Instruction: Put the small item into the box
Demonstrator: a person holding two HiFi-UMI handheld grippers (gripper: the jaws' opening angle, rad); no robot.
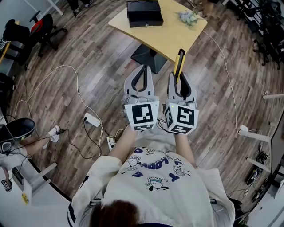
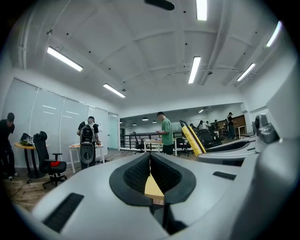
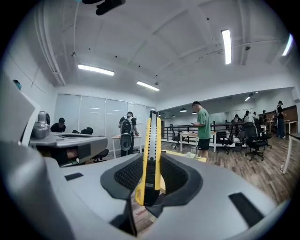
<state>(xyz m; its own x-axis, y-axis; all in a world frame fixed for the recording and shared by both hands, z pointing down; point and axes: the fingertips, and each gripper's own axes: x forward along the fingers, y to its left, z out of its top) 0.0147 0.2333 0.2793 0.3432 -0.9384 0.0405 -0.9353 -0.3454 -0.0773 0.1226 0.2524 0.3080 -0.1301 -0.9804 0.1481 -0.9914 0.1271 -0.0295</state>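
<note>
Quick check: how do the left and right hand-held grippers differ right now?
The right hand-held gripper is shut on a yellow utility knife, which sticks out beyond its tips; the left hand-held gripper holds nothing. The left one's jaws meet at the tips; the right one's are held apart by the knife. Both are side by side, pointing toward the table with the black box.

A light wooden table [image 1: 177,34] stood at twelve o'clock on a black base [image 1: 148,56], with a small bunch of pale flowers [image 1: 188,17] toward its one o'clock edge. On the plank floor [image 1: 102,57], a black-and-red office chair [image 1: 44,25] sat at ten o'clock, and a white power strip [image 1: 92,119] with trailing cables lay at nine o'clock. Far off in the gripper views, a person in a green shirt [image 3: 202,127] stood by a desk, and another wearing a backpack [image 2: 87,140] stood at nine o'clock.
</note>
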